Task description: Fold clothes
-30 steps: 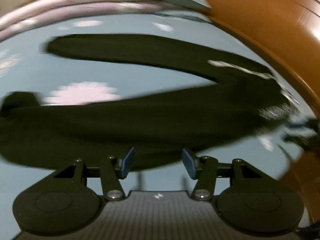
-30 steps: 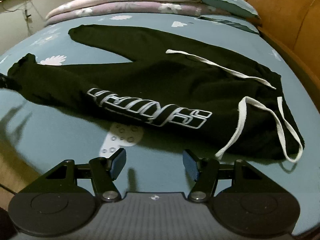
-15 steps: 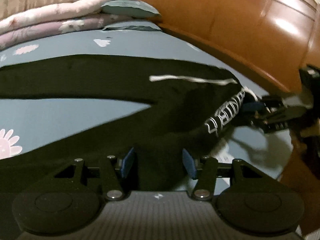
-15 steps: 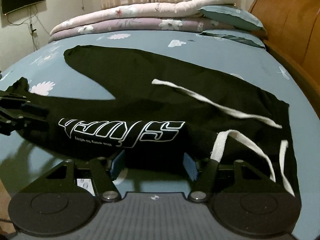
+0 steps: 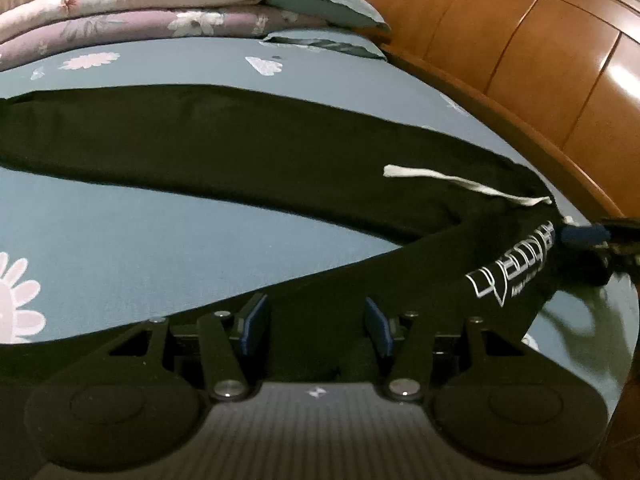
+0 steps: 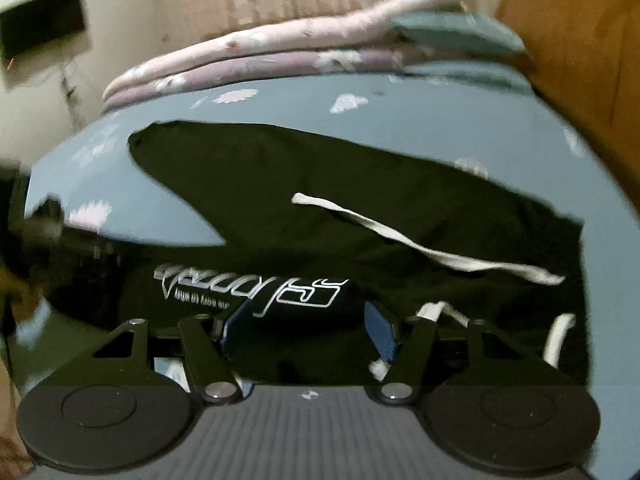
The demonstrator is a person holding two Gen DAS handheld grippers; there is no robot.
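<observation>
- Trousers (image 5: 248, 148): black, with white outlined lettering (image 6: 248, 286) and off-white drawstrings (image 6: 432, 254).
- Bed sheet (image 5: 168, 232): blue-grey, with pale pink and white flowers.
- Folded quilts (image 5: 132, 8): pale pink and mauve, floral.
- Headboard (image 5: 532, 60): glossy orange-brown wood.
- Claw pads (image 5: 252, 322): blue.

One black trousers (image 5: 248, 140), two quilts (image 5: 160, 4), two pillows (image 5: 324, 0).
</observation>
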